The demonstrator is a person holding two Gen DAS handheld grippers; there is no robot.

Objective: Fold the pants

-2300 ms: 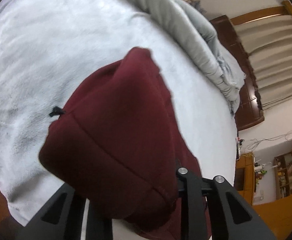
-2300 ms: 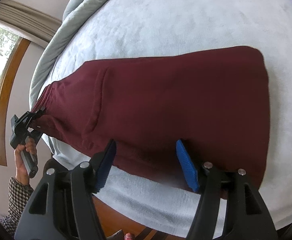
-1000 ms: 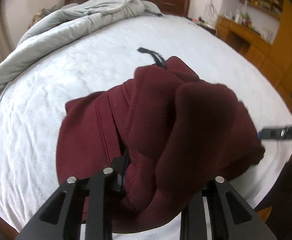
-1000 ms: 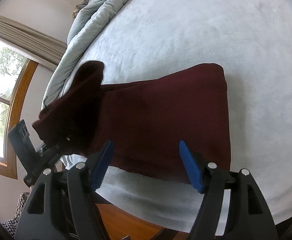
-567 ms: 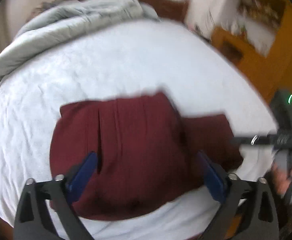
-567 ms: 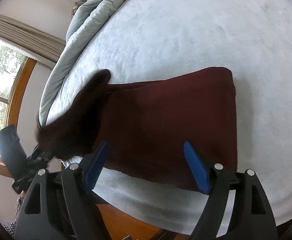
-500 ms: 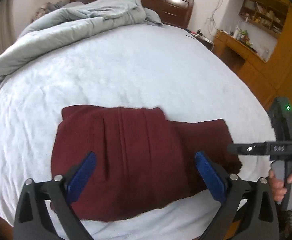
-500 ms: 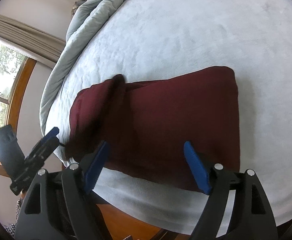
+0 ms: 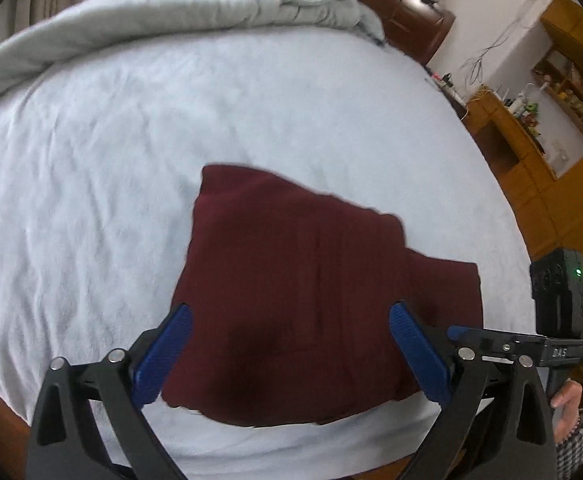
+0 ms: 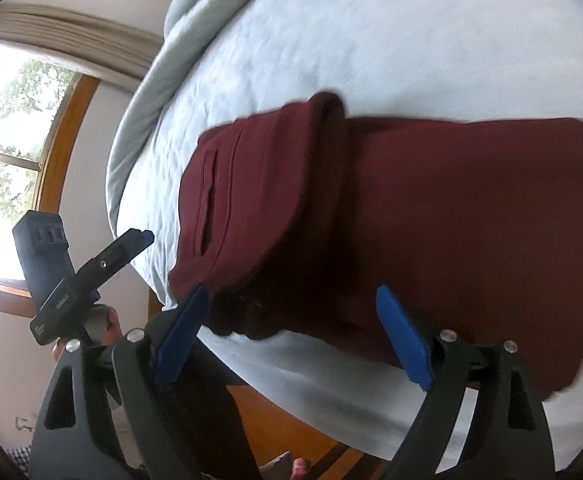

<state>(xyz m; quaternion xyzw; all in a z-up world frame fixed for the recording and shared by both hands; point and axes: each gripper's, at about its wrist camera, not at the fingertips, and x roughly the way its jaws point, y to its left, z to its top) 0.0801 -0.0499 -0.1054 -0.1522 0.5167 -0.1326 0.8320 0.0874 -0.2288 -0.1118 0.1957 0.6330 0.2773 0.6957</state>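
We saw the pants [image 9: 311, 300] lying folded near the bed's [image 9: 171, 128] front edge. Our left gripper [image 9: 291, 356] and right gripper [image 10: 291, 332] both hung over them with jaws wide apart, holding nothing.

Pants [image 9: 311, 292]: matt maroon knit cloth. Bed cover [image 9: 131, 160]: soft, fuzzy. Tool pads [image 9: 163, 356]: ribbed blue plastic.
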